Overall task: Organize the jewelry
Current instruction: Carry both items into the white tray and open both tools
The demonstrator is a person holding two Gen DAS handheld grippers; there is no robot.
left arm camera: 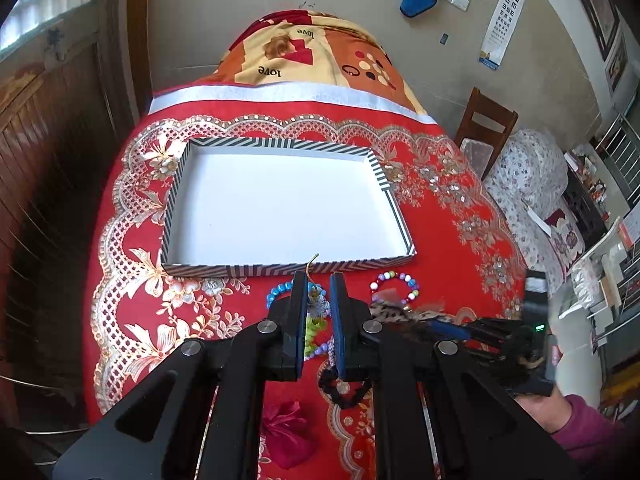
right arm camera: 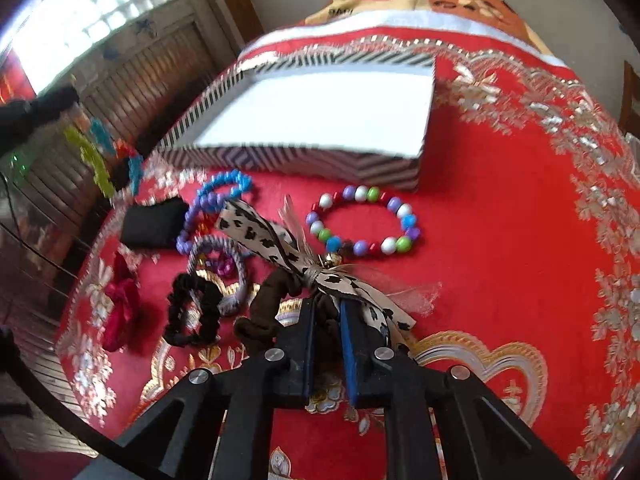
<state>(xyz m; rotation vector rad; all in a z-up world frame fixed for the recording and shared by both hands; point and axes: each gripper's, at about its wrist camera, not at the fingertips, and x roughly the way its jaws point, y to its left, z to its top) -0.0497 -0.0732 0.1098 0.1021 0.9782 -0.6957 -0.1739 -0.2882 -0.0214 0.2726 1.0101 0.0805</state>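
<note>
Left wrist view: the left hand-held gripper (left arm camera: pixel 319 280) hangs over the red-clothed counter (left arm camera: pixel 460 240), just short of the near wall of the striped tray (left arm camera: pixel 280 268), whose white floor is bare. Its jaws stand almost together, and a strand of green, blue and lilac beads (left arm camera: pixel 311 332) shows between the blue pads; from here it looks pinched and lifted, though the beads are partly hidden by the fingers. A round bracelet of mixed beads (left arm camera: pixel 394 286) lies on the cloth just right of the fingertips, near the tray. The right hand-held gripper (left arm camera: pixel 452 328) sits low at the right edge, on a sleeve. Right wrist view: the right gripper (right arm camera: pixel 326 308) is down at the cloth with jaws narrowed on the brown scrunchie (right arm camera: pixel 276 300) that carries the leopard-print bow (right arm camera: pixel 320 268); the fabric fills the slot, so I judge it gripped. The beaded strand (right arm camera: pixel 96 156) dangles blurred at far left, clear of the cloth. Black scrunchie (right arm camera: pixel 192 312), striped hair tie (right arm camera: pixel 228 272), blue bracelet (right arm camera: pixel 228 184) and a red fabric piece (right arm camera: pixel 120 304) lie unsorted nearby. Step in hand, I reckon: first pieces picked, none boxed. Next: carry each over the tray wall and release inside, keeping the dangling ends from snagging the rim.
</note>
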